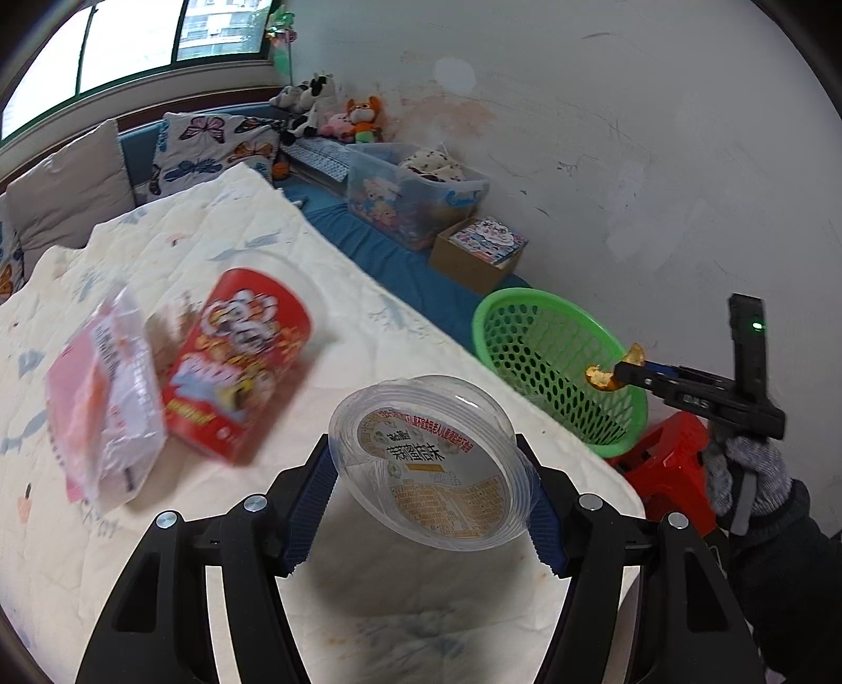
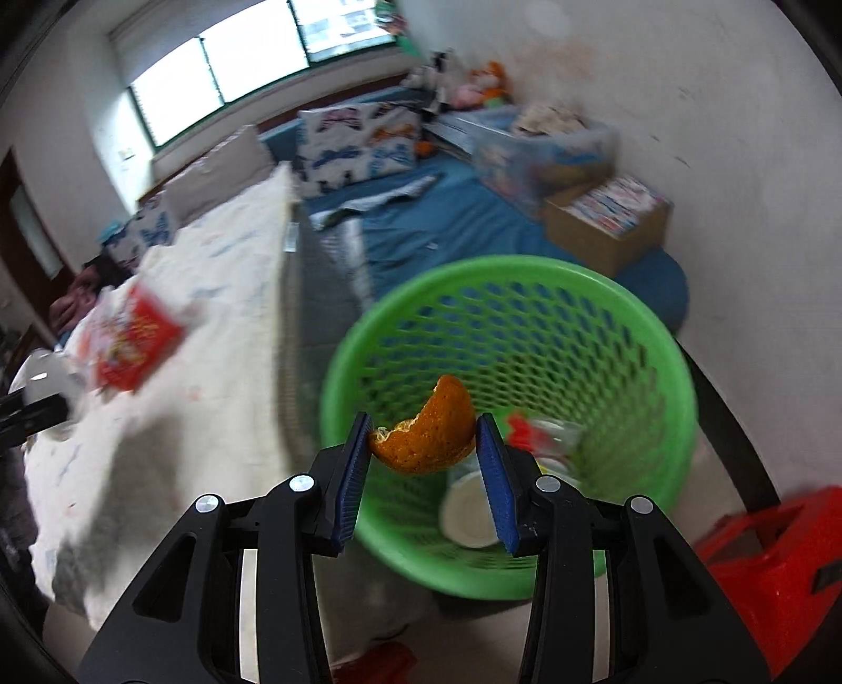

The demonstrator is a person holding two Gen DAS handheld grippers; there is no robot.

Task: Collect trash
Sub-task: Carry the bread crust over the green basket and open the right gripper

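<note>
Peel over the basket, cup in the other claw

Right gripper [image 2: 423, 447] pinches the orange peel [image 2: 427, 434] above the green basket [image 2: 605, 294] mid-frame; left gripper [image 1: 429, 492] clamps the clear plastic cup [image 1: 429, 468], lower centre.

Orange peel [image 2: 429, 434] between jaws, over green basket [image 2: 526, 273]

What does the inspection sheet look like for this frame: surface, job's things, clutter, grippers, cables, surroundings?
Surface: quilted cream cover, lightly stained.
Job's things: clear plastic lid in left gripper; orange peel in right gripper above green basket, which already holds trash; red snack box and plastic wrapper lying on the cover.
Clutter: storage bin, cardboard box, plush toys.
Grippers: both sets of jaws closed on their items.
Cables: nothing seen.
Surroundings: window, scuffed wall, red stool.
</note>
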